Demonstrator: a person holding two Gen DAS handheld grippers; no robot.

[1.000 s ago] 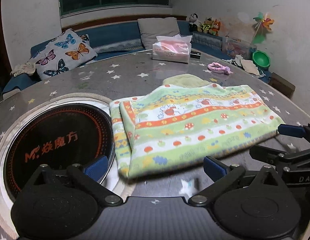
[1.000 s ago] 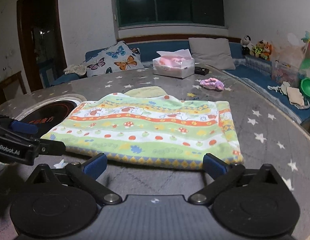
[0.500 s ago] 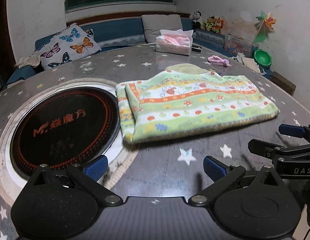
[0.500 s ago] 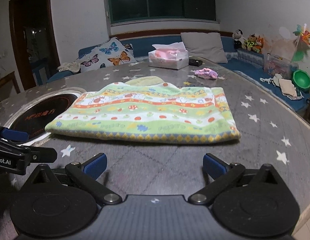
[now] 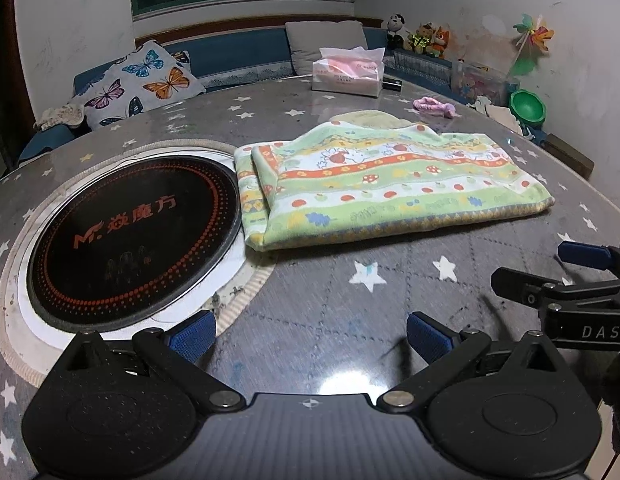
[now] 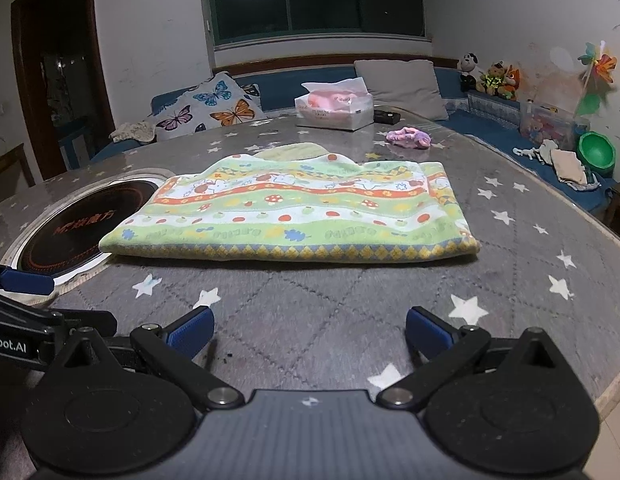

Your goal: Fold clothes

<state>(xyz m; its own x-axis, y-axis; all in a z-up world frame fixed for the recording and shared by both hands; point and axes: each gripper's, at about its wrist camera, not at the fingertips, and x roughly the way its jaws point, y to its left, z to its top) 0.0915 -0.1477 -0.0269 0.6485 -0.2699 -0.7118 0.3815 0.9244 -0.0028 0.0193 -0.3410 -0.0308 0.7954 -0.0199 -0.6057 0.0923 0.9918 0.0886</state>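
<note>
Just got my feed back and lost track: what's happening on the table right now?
A person holds a hand-held gripper in each hand, and neither touches anything. The left hand-held gripper and the right hand-held gripper are both open, hovering over the star-patterned table short of the patterned cloth. The cloth lies folded into a flat rectangle, one end reaching the rim of the black round cooktop.

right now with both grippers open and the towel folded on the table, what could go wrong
The folded towel overlaps the rim of the black cooktop, so a grab at that end may catch only the top layer. Dragging it back could push the yellow cloth behind it toward the tissue box.
</note>
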